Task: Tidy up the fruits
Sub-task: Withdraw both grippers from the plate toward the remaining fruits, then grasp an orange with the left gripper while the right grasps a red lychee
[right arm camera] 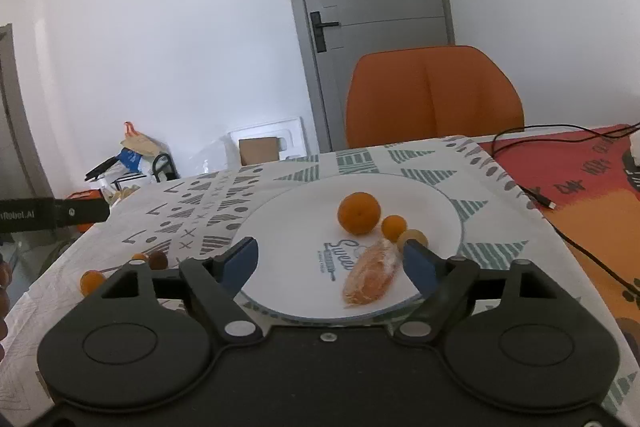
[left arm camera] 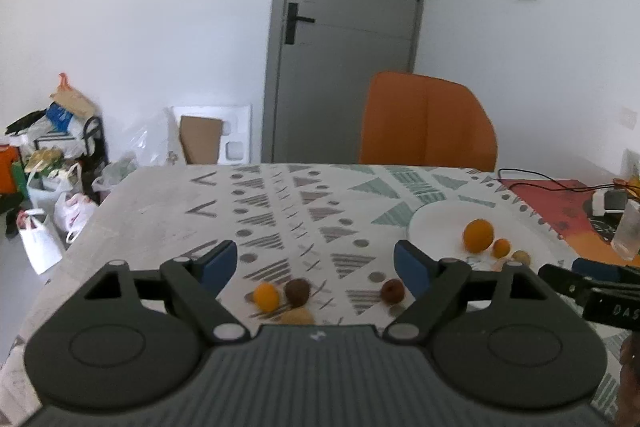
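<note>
Both fingers pairs gape empty; white plate [right arm camera: 280, 223] printed "Sweet" holds fruit.

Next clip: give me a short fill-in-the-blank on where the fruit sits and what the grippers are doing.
1. The large orange sits on the white ____.
2. The wrapped orange segment lies on the plate, between the right gripper's ____ jaws.
3. The left gripper holds ____.
4. Behind the table stands an ____ chair.

Missing words: plate; open; nothing; orange
</note>
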`<state>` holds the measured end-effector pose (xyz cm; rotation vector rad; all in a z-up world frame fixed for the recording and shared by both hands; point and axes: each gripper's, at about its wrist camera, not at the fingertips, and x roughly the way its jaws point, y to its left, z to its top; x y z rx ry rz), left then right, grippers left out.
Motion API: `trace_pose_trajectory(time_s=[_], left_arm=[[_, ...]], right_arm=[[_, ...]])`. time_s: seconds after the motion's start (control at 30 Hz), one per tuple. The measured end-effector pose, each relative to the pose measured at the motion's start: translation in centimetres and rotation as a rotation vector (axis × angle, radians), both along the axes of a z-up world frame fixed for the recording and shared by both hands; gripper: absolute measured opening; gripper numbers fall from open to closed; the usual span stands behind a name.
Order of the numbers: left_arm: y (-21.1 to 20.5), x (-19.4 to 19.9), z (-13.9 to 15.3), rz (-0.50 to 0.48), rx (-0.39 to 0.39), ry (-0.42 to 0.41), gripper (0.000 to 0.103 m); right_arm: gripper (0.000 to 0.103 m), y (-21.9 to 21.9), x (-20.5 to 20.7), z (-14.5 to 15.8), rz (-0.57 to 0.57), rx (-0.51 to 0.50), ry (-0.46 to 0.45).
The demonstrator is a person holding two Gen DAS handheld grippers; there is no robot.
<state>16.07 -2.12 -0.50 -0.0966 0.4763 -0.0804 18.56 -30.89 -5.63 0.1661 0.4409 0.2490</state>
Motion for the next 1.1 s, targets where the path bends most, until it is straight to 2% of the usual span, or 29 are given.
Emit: trace_pose_trajectory(time_s=[0.37, 0.8, 0.97, 1.1], left_arm=[[3.1, -1.0, -2.6, 0.079, -0.043, 0.057, 0.086], [6.4, -0.4, -4.8, 0.155, -0.094, 0.104, 0.085], [7.0, 0.1, -5.6, 0.159, -0.118, 0.126, 0.08], [7.5, 0.5, -6.3, 0.152, -0.138, 0.151, 0.064]], right_arm=[[0.08, 3.1, 0.7, -0.1, 0.089, -0.04, 0.013], [0.079, 6.6, 1.7, -0.3, 0.16, -0.084, 0.03], [0.061, 8.2, 2.5, -0.5, 0.193, -0.114, 0.039], [0.048, 9.3, 3.2, -0.5, 0.223, -0.142, 0.043]])
